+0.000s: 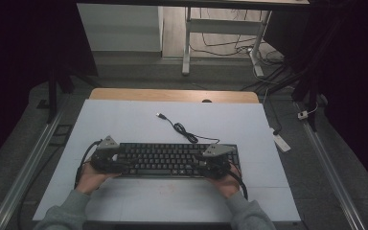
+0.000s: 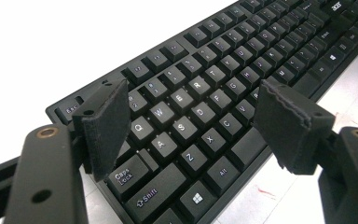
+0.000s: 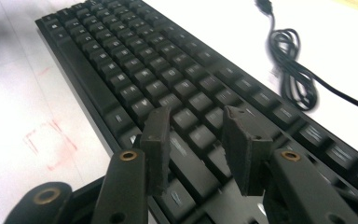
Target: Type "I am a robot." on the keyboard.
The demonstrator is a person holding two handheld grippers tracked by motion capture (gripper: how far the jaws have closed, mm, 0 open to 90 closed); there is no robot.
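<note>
Two open grippers over keyboard [image 1: 172, 159]

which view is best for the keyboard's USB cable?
The high view: the cable shows whole, from the plug across the white table to the keyboard. The right gripper view shows its coiled middle close but blurred. The left gripper view looks along the keys.

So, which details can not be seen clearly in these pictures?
- Keyboard ends, high view: both covered by the left gripper and right gripper.
- Key legends near the right gripper, right gripper view: blurred.
- Cable far end, right gripper view: cut off by the edge.
- Plug, high view: too small to identify.
</note>
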